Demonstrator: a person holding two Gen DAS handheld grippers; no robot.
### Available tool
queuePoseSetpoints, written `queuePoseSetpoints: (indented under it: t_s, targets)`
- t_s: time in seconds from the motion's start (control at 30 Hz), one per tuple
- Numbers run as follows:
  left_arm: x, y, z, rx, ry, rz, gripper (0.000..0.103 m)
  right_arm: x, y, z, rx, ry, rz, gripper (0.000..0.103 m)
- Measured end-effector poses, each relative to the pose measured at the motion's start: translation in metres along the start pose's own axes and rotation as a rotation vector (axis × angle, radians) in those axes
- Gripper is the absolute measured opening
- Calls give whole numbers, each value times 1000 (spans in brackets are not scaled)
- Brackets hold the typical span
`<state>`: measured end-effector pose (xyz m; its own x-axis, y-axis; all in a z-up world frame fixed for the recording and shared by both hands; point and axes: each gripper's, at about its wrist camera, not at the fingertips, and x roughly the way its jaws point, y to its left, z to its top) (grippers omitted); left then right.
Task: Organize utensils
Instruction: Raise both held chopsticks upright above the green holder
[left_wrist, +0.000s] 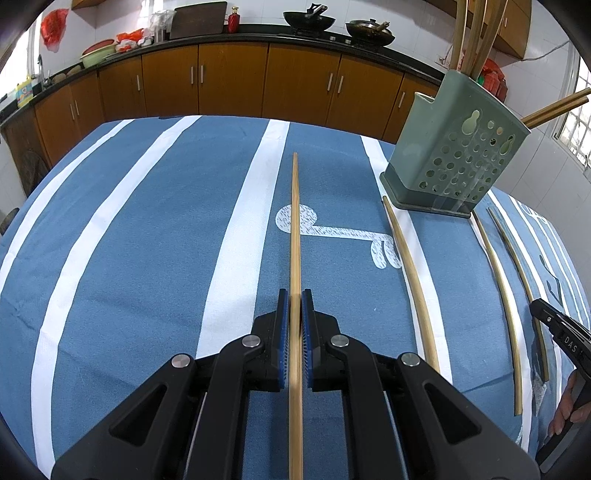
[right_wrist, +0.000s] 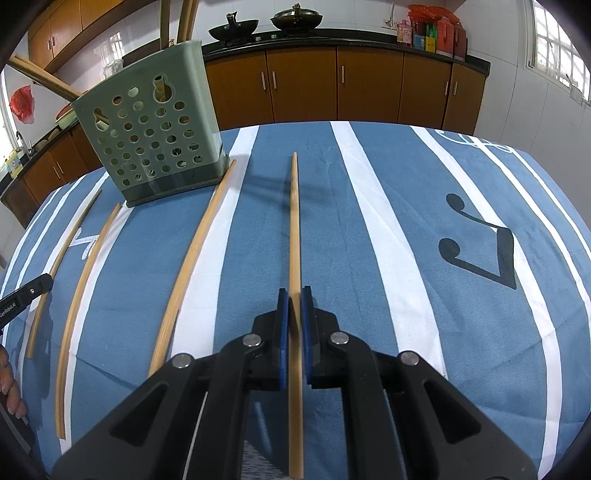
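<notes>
We see the blue striped tablecloth (left_wrist: 147, 221), the green holder (left_wrist: 450, 147) at upper right in the left view, and three loose chopsticks (right_wrist: 192, 258) lying beside it. Our left gripper (left_wrist: 294, 306) clamps one chopstick (left_wrist: 294, 221) at frame centre; our right gripper (right_wrist: 294, 306) clamps another chopstick (right_wrist: 294, 221) likewise.

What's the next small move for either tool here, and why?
Probably lift the right tool and carry its chopstick up to the green holder. Both tools are shut on a chopstick, the holder already has chopsticks standing in it, and three more lie loose on the cloth.
</notes>
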<state>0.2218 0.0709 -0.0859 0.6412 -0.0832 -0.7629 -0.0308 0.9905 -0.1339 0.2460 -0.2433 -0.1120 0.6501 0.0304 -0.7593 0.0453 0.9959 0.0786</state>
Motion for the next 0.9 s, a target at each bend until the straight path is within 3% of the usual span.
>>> queuePoseSetpoints:
  t_s: [0.4, 0.9]
  targets:
    - [0, 0, 0, 1, 0, 1, 8, 0, 0, 0, 5, 0, 5, 8]
    - [-16, -8, -14, 74, 20, 4, 7, -17, -9, -5, 46, -18, 42, 8]
